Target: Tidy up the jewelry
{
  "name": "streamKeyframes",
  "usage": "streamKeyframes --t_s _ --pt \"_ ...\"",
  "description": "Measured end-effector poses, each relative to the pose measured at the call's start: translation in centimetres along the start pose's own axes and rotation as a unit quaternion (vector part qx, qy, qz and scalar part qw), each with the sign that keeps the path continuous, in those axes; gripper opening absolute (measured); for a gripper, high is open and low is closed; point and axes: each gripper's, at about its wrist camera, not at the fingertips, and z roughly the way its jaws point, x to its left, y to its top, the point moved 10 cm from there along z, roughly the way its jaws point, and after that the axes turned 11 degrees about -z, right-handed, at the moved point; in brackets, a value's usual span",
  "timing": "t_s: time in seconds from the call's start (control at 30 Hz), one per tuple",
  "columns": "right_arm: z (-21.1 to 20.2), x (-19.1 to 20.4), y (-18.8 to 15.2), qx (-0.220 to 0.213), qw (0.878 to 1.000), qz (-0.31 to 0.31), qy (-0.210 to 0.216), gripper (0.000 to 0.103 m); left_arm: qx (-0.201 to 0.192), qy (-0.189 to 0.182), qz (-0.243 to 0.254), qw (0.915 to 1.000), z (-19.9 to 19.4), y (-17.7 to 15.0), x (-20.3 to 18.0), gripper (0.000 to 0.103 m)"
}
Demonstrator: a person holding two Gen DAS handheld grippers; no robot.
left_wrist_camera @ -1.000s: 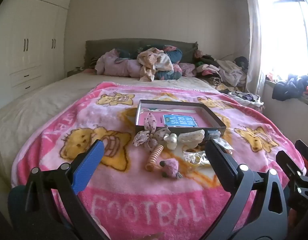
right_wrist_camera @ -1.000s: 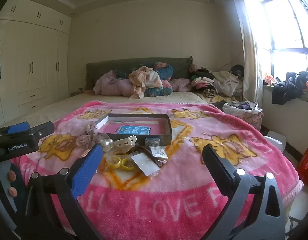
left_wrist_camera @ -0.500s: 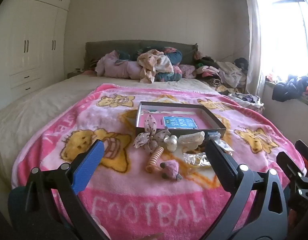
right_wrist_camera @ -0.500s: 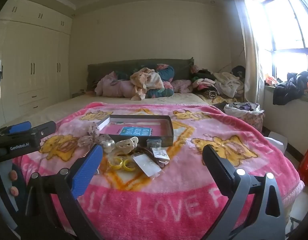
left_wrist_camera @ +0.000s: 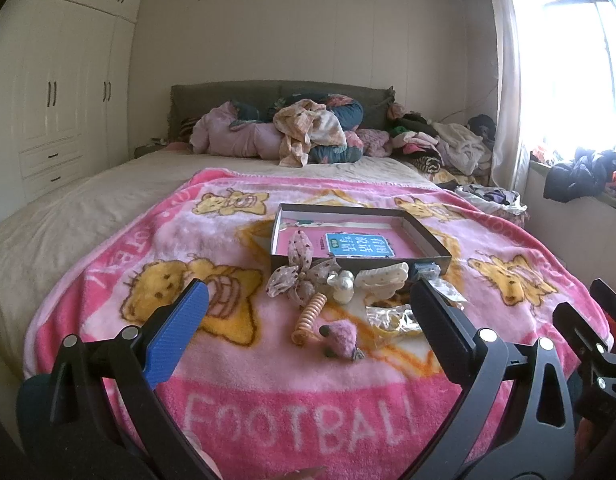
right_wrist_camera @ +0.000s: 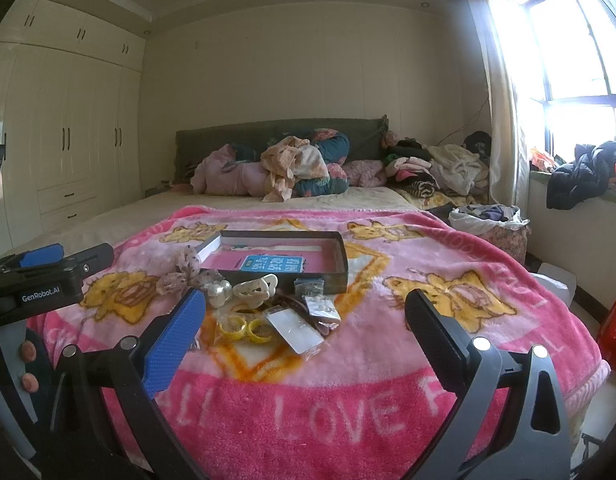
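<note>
A shallow dark box point(left_wrist_camera: 431, 238) point(right_wrist_camera: 341, 248) with a pink and blue card inside lies on the pink blanket. In front of it sits a pile of accessories: a dotted fabric bow point(left_wrist_camera: 298, 270) point(right_wrist_camera: 188, 268), a pearl clip point(left_wrist_camera: 341, 286) point(right_wrist_camera: 218, 294), a cream claw clip point(left_wrist_camera: 381, 276) point(right_wrist_camera: 254, 288), an orange spiral hair tie point(left_wrist_camera: 309, 318), a pink fuzzy clip point(left_wrist_camera: 341, 338), yellow rings point(right_wrist_camera: 246, 328) and small clear packets point(right_wrist_camera: 300, 330). My left gripper point(left_wrist_camera: 308, 300) and right gripper point(right_wrist_camera: 306, 304) both hang open, short of the pile, holding nothing.
The pink bear-print blanket point(left_wrist_camera: 268, 412) covers the foot of a bed. Heaped clothes and bedding point(left_wrist_camera: 308, 136) lie at the headboard. White wardrobes point(left_wrist_camera: 56, 120) line the left wall. A window ledge with dark clothes point(right_wrist_camera: 579, 176) is at right.
Both views have shifted slightly, with the bed scene sitting a little lower and nearer. The jaws of both grippers stay open, and nothing on the blanket has moved.
</note>
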Motion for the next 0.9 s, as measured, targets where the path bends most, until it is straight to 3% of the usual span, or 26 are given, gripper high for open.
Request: streamKeyframes --t_s 0.9 --pt "0.00 -0.10 -0.14 -0.005 1.000 0.004 0.003 0.097 -0.001 -0.001 0.004 1.0000 -0.05 -0.06 -0.18 0.093"
